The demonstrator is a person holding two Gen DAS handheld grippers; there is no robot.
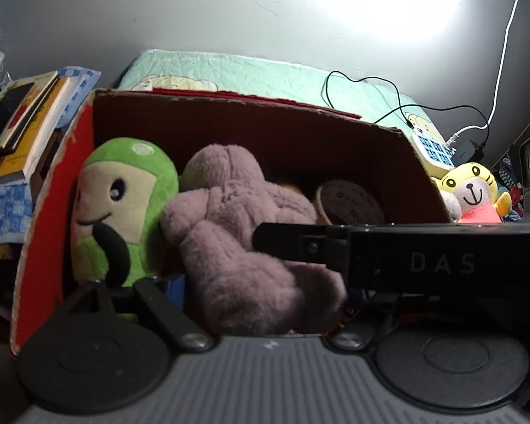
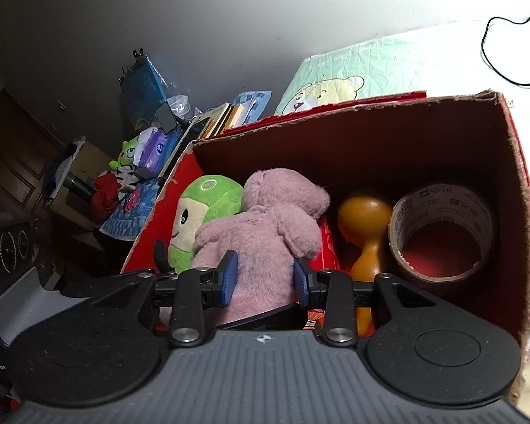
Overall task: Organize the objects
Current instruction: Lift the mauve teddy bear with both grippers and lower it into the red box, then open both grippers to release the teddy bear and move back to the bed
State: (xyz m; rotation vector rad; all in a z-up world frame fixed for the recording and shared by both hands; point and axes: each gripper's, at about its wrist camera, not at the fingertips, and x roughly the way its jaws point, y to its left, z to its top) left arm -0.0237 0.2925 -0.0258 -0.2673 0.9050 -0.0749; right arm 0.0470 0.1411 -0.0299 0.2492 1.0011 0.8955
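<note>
Red cardboard box (image 2: 519,190), torn raw edges, brown inside, sits open on a bed w/ crinkly mint bear-print sheet (image 2: 388,60). Inside, left wall to right: green plush doll (image 2: 201,212), fuzzy pink plush bear (image 2: 265,240), glossy orange wooden bulb-shaped piece (image 2: 365,219), brown tape roll (image 2: 441,229) at right wall. Right claw (image 2: 265,277): blue ribbed pads either side of bear's body, pressing into fur, gripping it. Left claw (image 1: 229,289): fingertips hidden behind bear and black bar, can't tell its state.
</note>
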